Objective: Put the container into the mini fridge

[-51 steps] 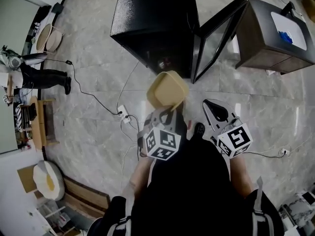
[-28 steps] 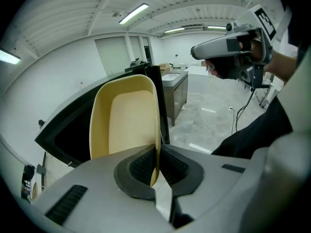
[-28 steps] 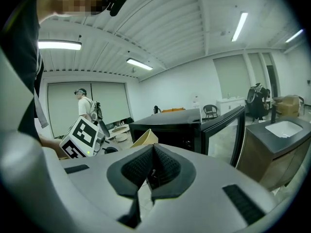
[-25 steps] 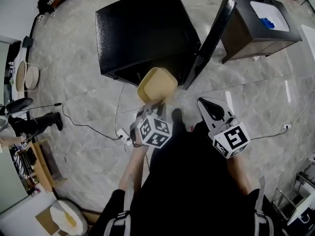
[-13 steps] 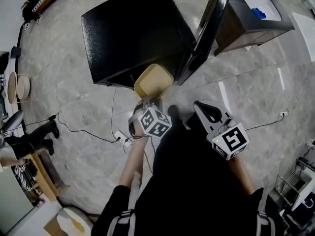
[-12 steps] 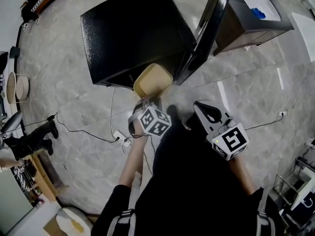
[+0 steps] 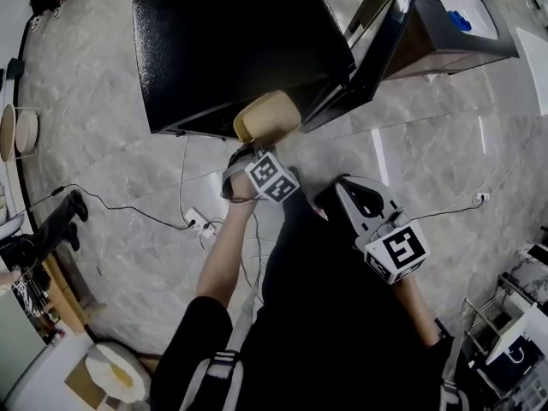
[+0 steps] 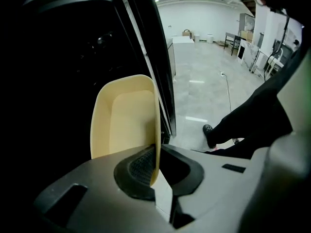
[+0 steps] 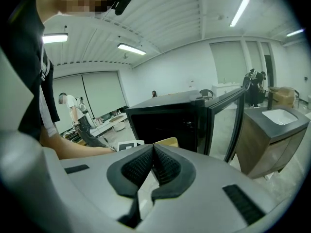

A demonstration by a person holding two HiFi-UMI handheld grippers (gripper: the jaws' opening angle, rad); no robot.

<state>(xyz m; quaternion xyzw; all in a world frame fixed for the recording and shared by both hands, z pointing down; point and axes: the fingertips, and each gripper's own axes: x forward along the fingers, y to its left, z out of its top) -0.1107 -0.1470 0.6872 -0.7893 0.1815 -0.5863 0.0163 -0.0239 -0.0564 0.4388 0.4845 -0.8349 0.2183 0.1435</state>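
The pale yellow plastic container (image 8: 125, 120), square with rounded corners, is pinched by one side wall between the jaws of the left tool (image 8: 155, 165). It is held on edge at the dark open front of the black mini fridge (image 7: 231, 41). The glass-fronted door (image 7: 381, 45) is swung open. The right tool (image 9: 152, 160) is pressed together on nothing, well apart from the fridge.

Brown cabinet (image 7: 445, 45), floor power strip (image 7: 199, 222)

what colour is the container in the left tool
The container is plain pale yellow; the left gripper view shows it best.
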